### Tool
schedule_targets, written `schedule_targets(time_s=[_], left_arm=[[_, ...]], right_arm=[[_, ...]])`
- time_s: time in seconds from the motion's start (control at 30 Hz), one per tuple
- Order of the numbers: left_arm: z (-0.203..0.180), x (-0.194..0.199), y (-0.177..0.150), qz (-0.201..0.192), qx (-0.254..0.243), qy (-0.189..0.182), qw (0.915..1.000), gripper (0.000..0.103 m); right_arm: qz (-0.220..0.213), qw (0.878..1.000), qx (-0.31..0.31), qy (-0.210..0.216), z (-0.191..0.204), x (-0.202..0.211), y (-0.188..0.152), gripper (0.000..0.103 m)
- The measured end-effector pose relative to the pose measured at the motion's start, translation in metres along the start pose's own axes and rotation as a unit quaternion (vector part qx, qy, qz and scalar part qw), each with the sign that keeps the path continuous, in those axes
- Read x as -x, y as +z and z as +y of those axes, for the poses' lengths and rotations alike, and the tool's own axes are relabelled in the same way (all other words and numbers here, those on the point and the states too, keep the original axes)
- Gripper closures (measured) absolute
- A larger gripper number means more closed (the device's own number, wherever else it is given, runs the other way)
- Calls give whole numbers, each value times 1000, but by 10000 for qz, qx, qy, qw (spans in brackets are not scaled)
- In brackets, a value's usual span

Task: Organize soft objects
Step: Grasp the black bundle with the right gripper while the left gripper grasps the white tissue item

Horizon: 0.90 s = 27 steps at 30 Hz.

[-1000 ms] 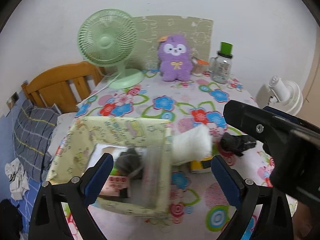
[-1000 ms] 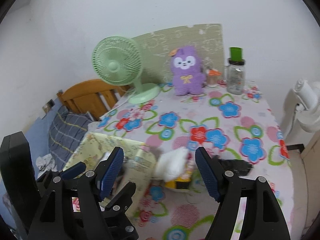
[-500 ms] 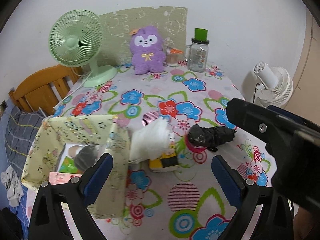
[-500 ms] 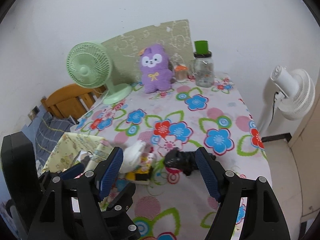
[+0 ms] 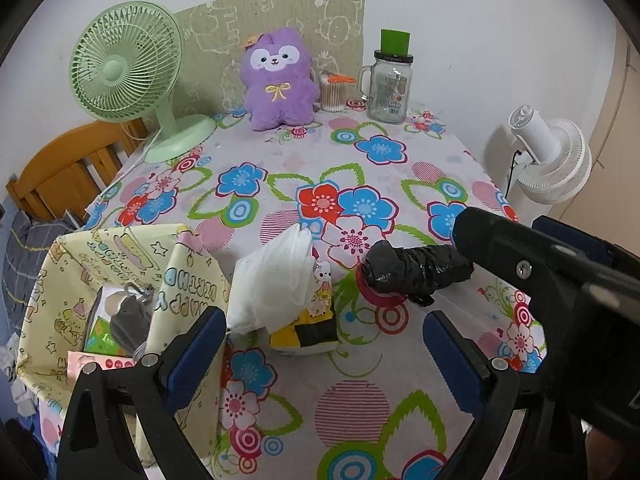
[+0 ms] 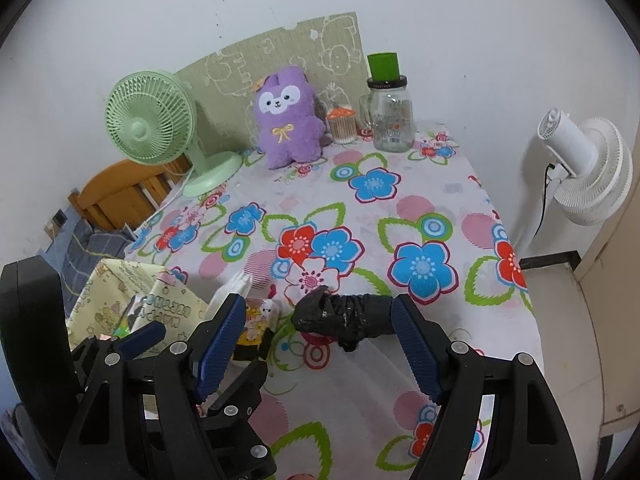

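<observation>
A black rolled bag (image 5: 416, 271) (image 6: 344, 316) lies on the flowered tablecloth (image 5: 372, 200). A white tissue pack on a yellow packet (image 5: 280, 288) (image 6: 248, 312) lies to its left. A pale yellow fabric bin (image 5: 100, 280) (image 6: 120, 300) stands at the left and holds a dark soft item (image 5: 126, 320). A purple plush (image 5: 278, 80) (image 6: 286, 120) sits at the back. My left gripper (image 5: 324, 352) is open in front of the tissue pack. My right gripper (image 6: 316, 340) is open, just short of the black roll.
A green desk fan (image 5: 128, 68) stands at the back left. A glass jar with a green lid (image 5: 390, 80) and a swab cup (image 5: 332, 92) stand at the back. A white floor fan (image 5: 548, 156) is beyond the table's right edge. A wooden chair (image 5: 64, 168) is at the left.
Both grippers have swung right, away from the yellow bin and toward the tissue pack and the black roll. Both stay open and empty.
</observation>
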<state>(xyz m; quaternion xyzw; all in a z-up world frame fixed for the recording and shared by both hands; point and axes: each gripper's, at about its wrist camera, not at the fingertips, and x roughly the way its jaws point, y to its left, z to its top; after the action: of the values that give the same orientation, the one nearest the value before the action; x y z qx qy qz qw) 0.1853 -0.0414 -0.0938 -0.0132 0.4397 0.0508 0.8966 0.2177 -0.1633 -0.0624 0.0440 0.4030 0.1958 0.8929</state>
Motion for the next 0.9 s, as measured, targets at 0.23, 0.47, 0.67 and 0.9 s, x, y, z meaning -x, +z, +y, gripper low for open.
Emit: schedule_targets(time_s=[0.23,0.47,0.67,0.9], left_arm=[[1,-19,5,128,47,33,9999,3],[0,-39,11,219,-7,145,9997,0],[1,-51,20,186,-59,321,9993,0],[-6,-66,30,170,-191,560,9981,0]], right_arm=[[111,9999,-48,-49,-7,-17,3,25],[274,9995,-131,-100,-15,-40,7,25],[501,9982,-227,-244,-24,-63,9,25],[694,9963,-331,-377,-36,-84,10,25]])
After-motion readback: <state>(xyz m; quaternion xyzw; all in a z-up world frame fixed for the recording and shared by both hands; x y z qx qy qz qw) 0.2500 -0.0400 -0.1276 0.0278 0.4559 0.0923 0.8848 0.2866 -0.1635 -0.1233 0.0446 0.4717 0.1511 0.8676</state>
